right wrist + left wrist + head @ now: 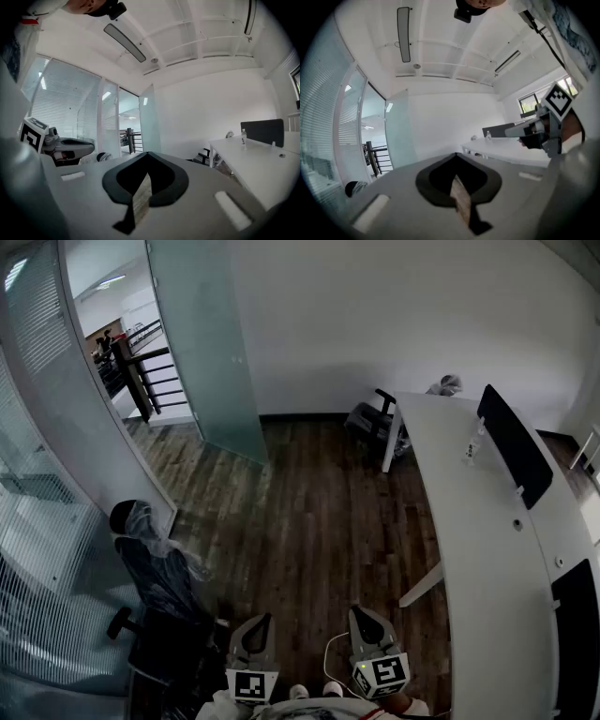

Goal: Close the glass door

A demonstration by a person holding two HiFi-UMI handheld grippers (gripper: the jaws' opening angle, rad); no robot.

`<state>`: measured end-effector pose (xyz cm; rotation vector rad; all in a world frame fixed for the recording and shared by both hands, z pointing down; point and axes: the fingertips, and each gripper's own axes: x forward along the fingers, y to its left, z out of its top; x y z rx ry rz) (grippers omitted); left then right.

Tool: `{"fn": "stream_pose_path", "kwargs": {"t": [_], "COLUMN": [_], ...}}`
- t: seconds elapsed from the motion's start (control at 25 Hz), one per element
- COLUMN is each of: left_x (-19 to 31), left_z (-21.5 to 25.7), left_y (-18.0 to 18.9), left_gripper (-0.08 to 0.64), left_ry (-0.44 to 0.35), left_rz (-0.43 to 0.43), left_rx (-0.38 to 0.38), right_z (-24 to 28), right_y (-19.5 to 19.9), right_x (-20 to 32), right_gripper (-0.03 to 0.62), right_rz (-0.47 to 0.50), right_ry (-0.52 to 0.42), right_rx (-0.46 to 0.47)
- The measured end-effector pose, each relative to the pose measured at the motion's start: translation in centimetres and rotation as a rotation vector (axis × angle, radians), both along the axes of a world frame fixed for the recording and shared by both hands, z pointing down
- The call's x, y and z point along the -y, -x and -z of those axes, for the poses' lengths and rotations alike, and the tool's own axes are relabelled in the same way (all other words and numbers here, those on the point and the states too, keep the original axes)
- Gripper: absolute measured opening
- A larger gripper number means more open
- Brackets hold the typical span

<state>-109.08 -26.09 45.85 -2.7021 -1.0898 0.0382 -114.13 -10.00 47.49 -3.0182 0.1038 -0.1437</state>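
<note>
We note long white desk [469, 549] at right, black divider panel [514, 446] on it; plastic-wrapped chair [155, 568] left, on dark wood floor [309, 512].

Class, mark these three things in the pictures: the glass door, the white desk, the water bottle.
glass door [211, 352], head view, middle of the frosted pane.
white desk [478, 540], head view, bare part of its top.
water bottle [243, 139], right gripper view, its body.

Door [211, 343]: frosted glass, smooth. Floor [319, 512]: dark wood planks, slight sheen. Desk [487, 549]: smooth white top, matt.
</note>
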Motion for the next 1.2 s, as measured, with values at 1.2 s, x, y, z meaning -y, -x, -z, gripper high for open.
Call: {"fn": "stream_pose_path", "kwargs": {"t": [1.2], "left_x": [-2.7], "left_z": [-3.1], "left_y": [-9.8], "left_gripper": [0.002], "left_ry": [-0.020], "left_rz": [0.085], "left_rx": [0.010], "right_z": [-2.9], "right_y": [-11.5], "right_x": [-2.7], "right_gripper": [0.005], "right_rz": [0.088], "right_ry": [0.013], "right_rx": [0.002]}}
